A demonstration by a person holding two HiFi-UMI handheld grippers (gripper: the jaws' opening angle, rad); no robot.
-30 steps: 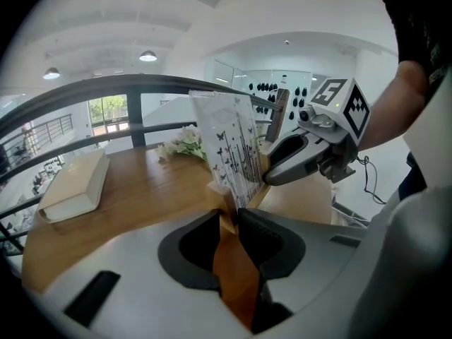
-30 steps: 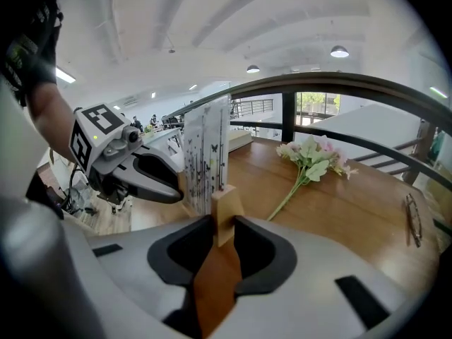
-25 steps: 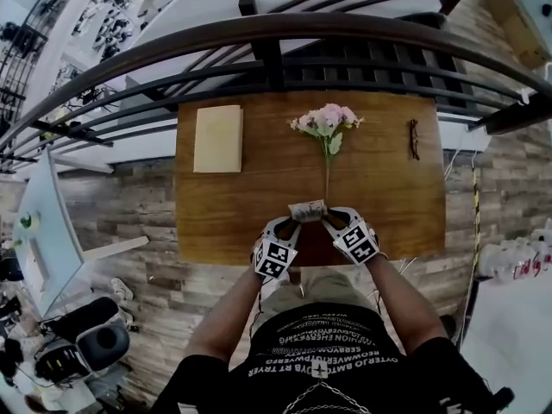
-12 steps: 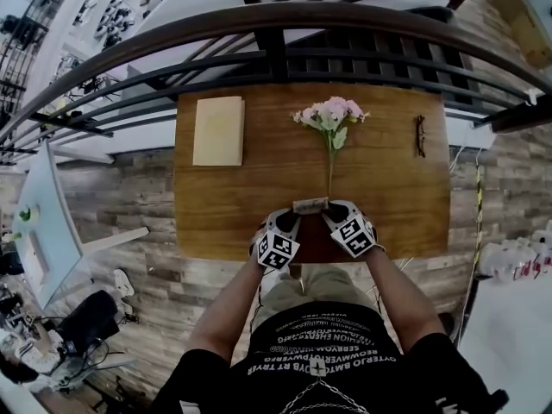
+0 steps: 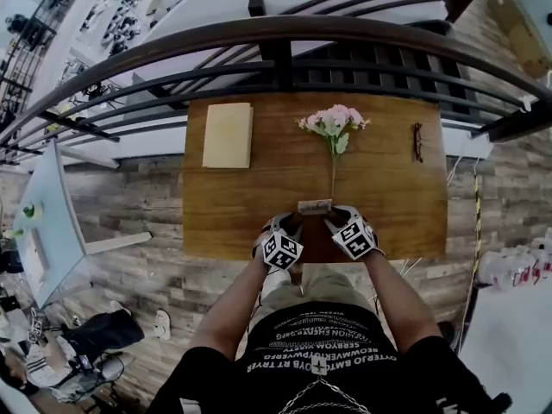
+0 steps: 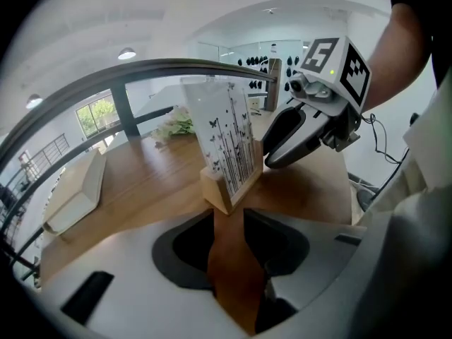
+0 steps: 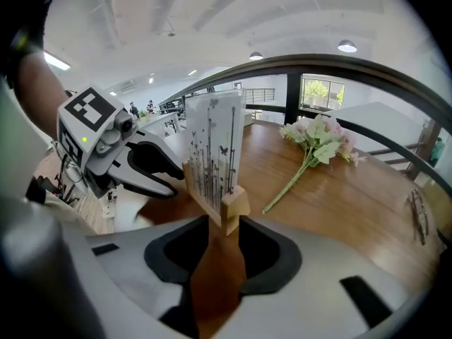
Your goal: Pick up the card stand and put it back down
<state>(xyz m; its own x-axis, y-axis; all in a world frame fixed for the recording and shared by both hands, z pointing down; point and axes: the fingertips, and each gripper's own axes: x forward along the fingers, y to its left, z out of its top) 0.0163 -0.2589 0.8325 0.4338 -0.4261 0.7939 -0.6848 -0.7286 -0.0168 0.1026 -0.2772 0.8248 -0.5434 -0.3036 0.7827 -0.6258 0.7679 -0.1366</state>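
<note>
Wood carries the whole scene: one brown wooden table (image 5: pixel 388 197) stands in front of you with four things on it. The one card stand (image 5: pixel 315 205) sits at the middle of the near edge. It is a pale wooden block with a single card upright in its slot, printed with thin black stems and butterflies, and the block rests flat on the tabletop.

You hold two grippers, one at each end of that block. The left gripper (image 6: pixel 226 212) has its jaws spread, and they have just been opening. One corner of the block sits right at their tips, bare tabletop shows through the gap, and the pads do not press on the wood. The right gripper (image 7: pixel 220 224) comes in from the other end. Its jaws are also apart and have just been opening. The end of the block stands at the mouth of the gap, and nothing is pinched. Each gripper shows in the other's view, angled down toward the stand.

Beyond the stand lies one bunch of pink flowers (image 5: pixel 332 121), its long green stem pointing back toward the card. At the far left lies one flat cream book (image 5: pixel 228 135), well apart from the rest. Near the far right edge lies one pair of dark-framed glasses (image 5: pixel 417 141). A dark metal railing (image 5: pixel 276 33) runs along the far side of the table.
</note>
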